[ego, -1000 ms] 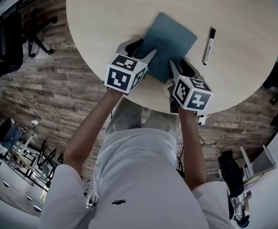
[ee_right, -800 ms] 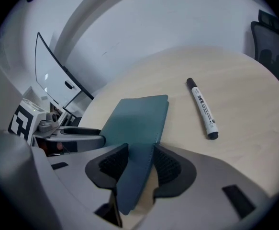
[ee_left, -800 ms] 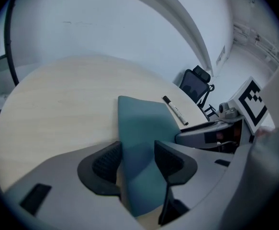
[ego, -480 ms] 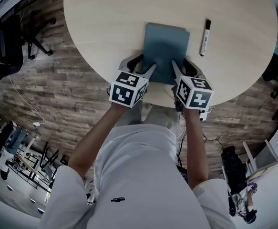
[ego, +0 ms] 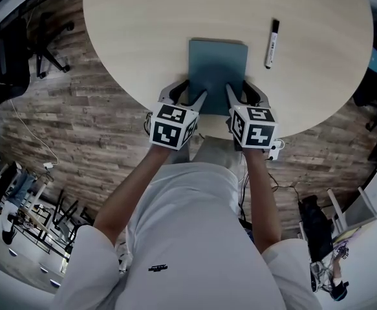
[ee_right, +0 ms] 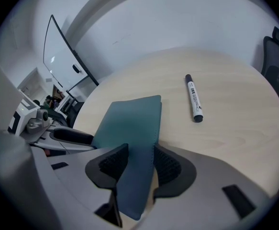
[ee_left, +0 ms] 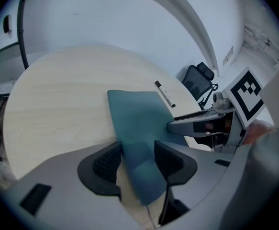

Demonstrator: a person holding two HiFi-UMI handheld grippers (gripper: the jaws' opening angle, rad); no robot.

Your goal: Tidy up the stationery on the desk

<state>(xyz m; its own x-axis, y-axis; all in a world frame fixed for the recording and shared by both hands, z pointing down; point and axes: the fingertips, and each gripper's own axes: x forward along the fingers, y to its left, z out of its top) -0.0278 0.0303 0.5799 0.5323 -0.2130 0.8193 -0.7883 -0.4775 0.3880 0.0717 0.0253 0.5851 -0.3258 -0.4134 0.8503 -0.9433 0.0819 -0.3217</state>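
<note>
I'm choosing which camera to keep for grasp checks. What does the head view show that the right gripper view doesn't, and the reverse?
Only the head view: the person's white clothing and the wood-plank floor. Only the right gripper view: the right gripper's ribbed black fingers closed on the near edge of the teal rectangular notebook, and a whiteboard in the background. Both: the notebook, the black-and-white marker pen lying apart to its right, the round pale wooden table and the left gripper.

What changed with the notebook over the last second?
The teal notebook swung counter-clockwise in the head view, from skewed to square with the person. The left gripper and right gripper stay shut on its near edge. The marker lies untouched on the table.
</note>
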